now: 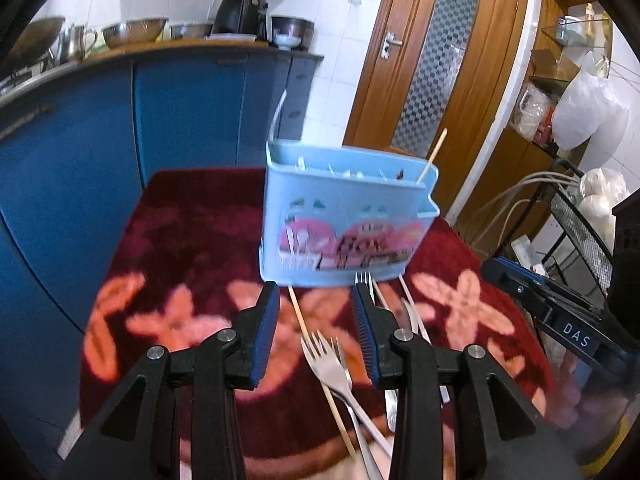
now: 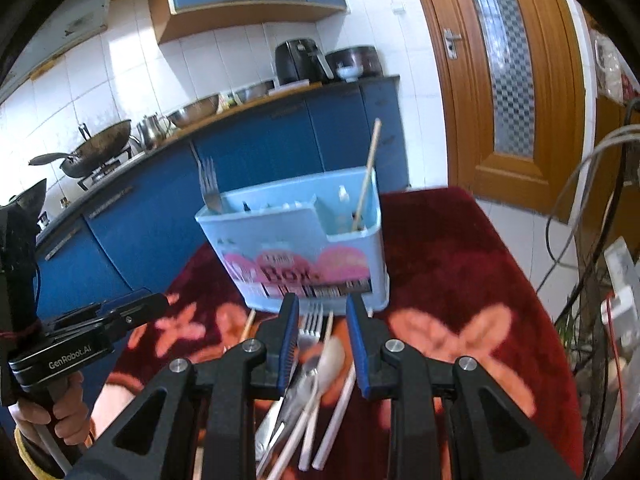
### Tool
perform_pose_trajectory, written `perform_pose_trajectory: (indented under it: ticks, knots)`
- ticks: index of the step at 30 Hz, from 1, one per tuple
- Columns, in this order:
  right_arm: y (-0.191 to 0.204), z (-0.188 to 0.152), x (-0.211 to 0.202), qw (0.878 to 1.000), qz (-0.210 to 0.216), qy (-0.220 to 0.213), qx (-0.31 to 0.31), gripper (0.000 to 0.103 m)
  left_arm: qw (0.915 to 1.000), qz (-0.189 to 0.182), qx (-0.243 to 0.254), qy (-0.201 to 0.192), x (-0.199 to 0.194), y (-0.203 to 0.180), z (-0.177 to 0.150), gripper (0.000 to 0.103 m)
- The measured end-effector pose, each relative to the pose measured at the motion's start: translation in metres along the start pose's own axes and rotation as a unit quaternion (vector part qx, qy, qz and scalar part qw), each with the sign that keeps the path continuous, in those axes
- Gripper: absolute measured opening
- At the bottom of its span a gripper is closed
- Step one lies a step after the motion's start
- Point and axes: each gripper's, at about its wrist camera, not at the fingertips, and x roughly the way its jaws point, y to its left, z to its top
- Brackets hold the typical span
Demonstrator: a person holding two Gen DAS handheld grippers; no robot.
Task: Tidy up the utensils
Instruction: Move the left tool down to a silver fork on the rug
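Note:
A light blue utensil holder (image 1: 344, 220) stands on the dark red flowered tablecloth (image 1: 192, 232); it also shows in the right wrist view (image 2: 304, 248). A fork (image 2: 209, 186) and a wooden chopstick (image 2: 366, 184) stand in it. Loose forks (image 1: 328, 364), a chopstick (image 1: 316, 356) and other cutlery lie in front of the holder. My left gripper (image 1: 316, 300) is open and empty above them. My right gripper (image 2: 322, 312) is open and empty above a pile with a fork (image 2: 312, 326), a spoon (image 2: 330, 360) and white chopsticks (image 2: 334, 420).
Blue kitchen cabinets (image 1: 160, 112) with bowls and an air fryer (image 1: 240, 14) stand behind the table. A wooden door (image 1: 432, 64) is at the back right. A wire rack (image 1: 580, 220) and cables stand at the right edge. A wok (image 2: 96, 148) sits on the stove.

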Motion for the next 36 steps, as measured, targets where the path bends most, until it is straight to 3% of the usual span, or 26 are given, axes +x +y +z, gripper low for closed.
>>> perform_pose_trajectory:
  ticks: [7, 16, 30, 32, 36]
  knots:
    - [-0.006, -0.018, 0.009, 0.999, -0.007, 0.040, 0.006, 0.027, 0.9991, -0.007, -0.014, 0.041, 0.021, 0.001, -0.015, 0.038]
    - [-0.016, -0.033, 0.017, 0.998, 0.002, 0.059, 0.026, 0.028, 0.9945, -0.011, -0.002, 0.104, 0.054, -0.005, -0.037, 0.043]
    - [-0.027, -0.041, 0.025, 0.996, 0.006, 0.075, 0.042, 0.029, 0.9907, 0.015, 0.015, 0.134, 0.082, -0.008, -0.052, 0.044]
    - [-0.029, -0.042, 0.026, 0.996, 0.006, 0.076, 0.044, 0.029, 0.9912, 0.018, 0.017, 0.130, 0.082, -0.009, -0.053, 0.035]
    - [-0.029, -0.044, 0.026, 0.996, 0.007, 0.078, 0.044, 0.029, 0.9915, 0.014, 0.012, 0.128, 0.079, -0.006, -0.053, 0.027]
